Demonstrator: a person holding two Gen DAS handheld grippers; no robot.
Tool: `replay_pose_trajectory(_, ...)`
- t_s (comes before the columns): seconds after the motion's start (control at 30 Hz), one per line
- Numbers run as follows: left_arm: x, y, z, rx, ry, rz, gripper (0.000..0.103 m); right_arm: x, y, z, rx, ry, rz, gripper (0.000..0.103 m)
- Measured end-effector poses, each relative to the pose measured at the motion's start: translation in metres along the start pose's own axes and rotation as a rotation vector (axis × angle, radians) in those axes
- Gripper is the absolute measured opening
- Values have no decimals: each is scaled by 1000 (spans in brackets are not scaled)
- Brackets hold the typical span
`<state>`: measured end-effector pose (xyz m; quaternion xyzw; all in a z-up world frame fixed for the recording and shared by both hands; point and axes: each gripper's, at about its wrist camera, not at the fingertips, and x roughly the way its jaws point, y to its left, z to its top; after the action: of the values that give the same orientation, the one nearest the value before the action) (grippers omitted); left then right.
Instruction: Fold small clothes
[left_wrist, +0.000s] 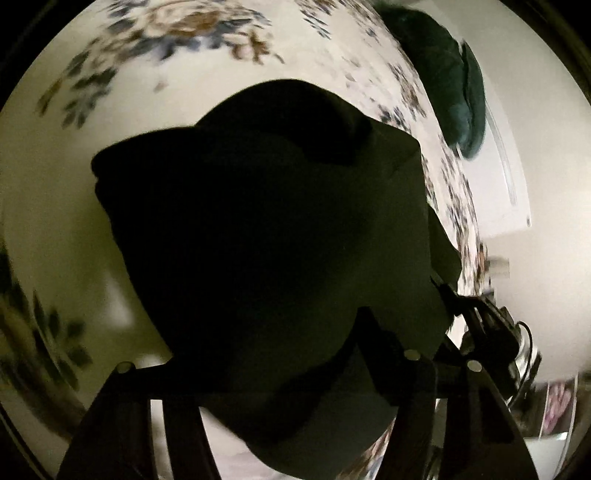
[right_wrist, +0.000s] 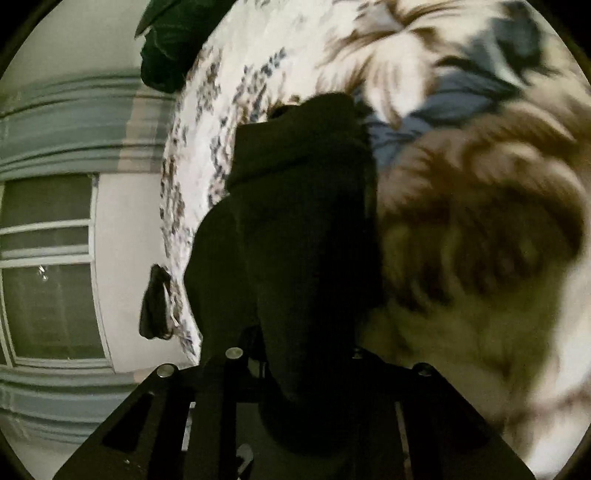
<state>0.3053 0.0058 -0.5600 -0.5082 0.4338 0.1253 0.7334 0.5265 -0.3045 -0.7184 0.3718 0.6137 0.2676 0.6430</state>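
A dark garment (left_wrist: 258, 229) is being seen draped over the left gripper (left_wrist: 280, 373), hiding its fingertips; whether the jaws are closed on the cloth cannot be told. In the right wrist view the same dark garment (right_wrist: 303, 240) is hanging across the right gripper (right_wrist: 295, 373), and the jaws are likewise being hidden. The cloth is being held up above a floral bedspread (left_wrist: 192, 48), which is blurred in both views. A dark green cushion (left_wrist: 443, 74) is lying at the bed's far edge. A window (right_wrist: 48, 266) is showing beside the bed. No writing is being shown legibly.
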Motion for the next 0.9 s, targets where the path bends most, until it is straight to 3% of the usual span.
replay_pose_trajectory(0.3, 10, -22, 46, 329, 230, 16, 60, -70, -19, -83, 108, -106, 21, 20)
replay_pose_trajectory(0.43, 18, -36, 64, 459, 295, -4, 60, -83, -33, -118, 136, -108, -9, 20)
replay_pose_trajectory(0.5, 19, -34, 64, 438, 314, -29, 63, -82, -43, -121, 130, -88, -11, 23)
replay_pose_trajectory(0.57, 7, -19, 58, 377, 306, -52, 76, -83, -52, -115, 130, -85, -6, 30)
replay_pose_trajectory(0.67, -12, 3, 30, 247, 240, -115, 85, -85, -58, -101, 126, -87, -6, 61)
replay_pose_trajectory(0.7, -8, 3, 29, 205, 227, -123, 86, -87, -61, -97, 128, -89, 24, 81)
replay_pose_trajectory(0.73, -13, 11, 22, 150, 216, -139, 86, -85, -64, -93, 130, -87, 47, 92)
replay_pose_trajectory(0.83, -26, 37, 0, 17, 151, -175, 86, -77, -67, -81, 119, -68, 71, 92)
replay_pose_trajectory(0.9, -12, 38, -4, -30, 149, -204, 87, -70, -69, -75, 108, -58, 73, 92)
